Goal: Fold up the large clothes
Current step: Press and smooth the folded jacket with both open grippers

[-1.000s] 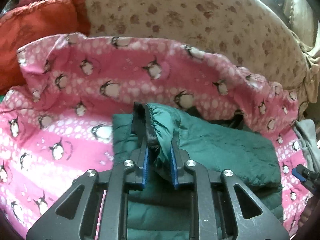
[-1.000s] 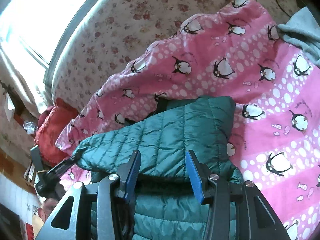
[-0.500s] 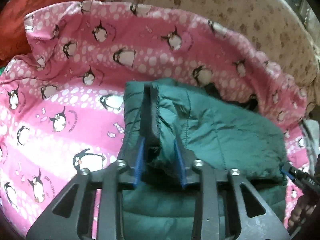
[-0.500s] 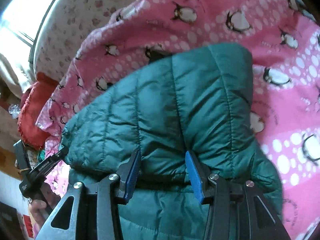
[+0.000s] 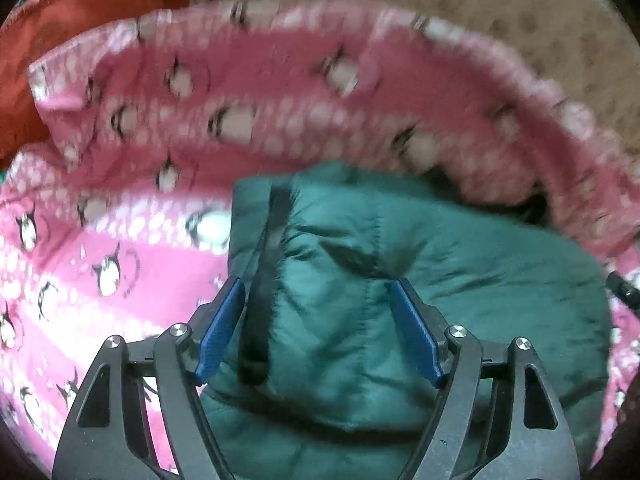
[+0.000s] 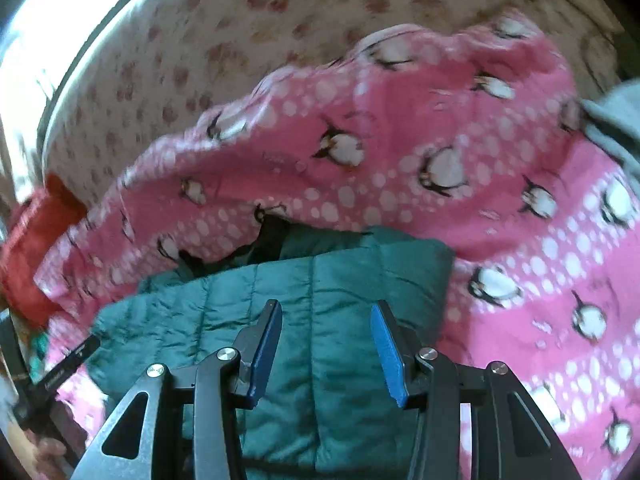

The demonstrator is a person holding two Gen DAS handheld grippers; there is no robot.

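On the far left lies a red cushion (image 5: 76,28), and beside it the pink penguin blanket (image 5: 132,280) spreads across the bed, bunched up along its far edge. The green quilted jacket (image 5: 400,280) sits on that blanket, near the middle, doubled over into a thick, roughly rectangular bundle with a dark trim strip (image 5: 264,280) running along its left edge.

The left gripper (image 5: 316,324) hangs over the left end of the jacket with its blue fingers spread wide, holding nothing (the trim lies just inside the left finger, loose). The right gripper (image 6: 326,350) hovers over the jacket's right part (image 6: 320,300), fingers likewise apart and empty. A grey cloth (image 6: 616,120) shows at the far right.

By the look of it, the main fold is laid down and let go. What seems left is tidying: the far edge looks uneven, with dark lining peeking out under the blanket's ridge, and perhaps one more fold or a pat flat.
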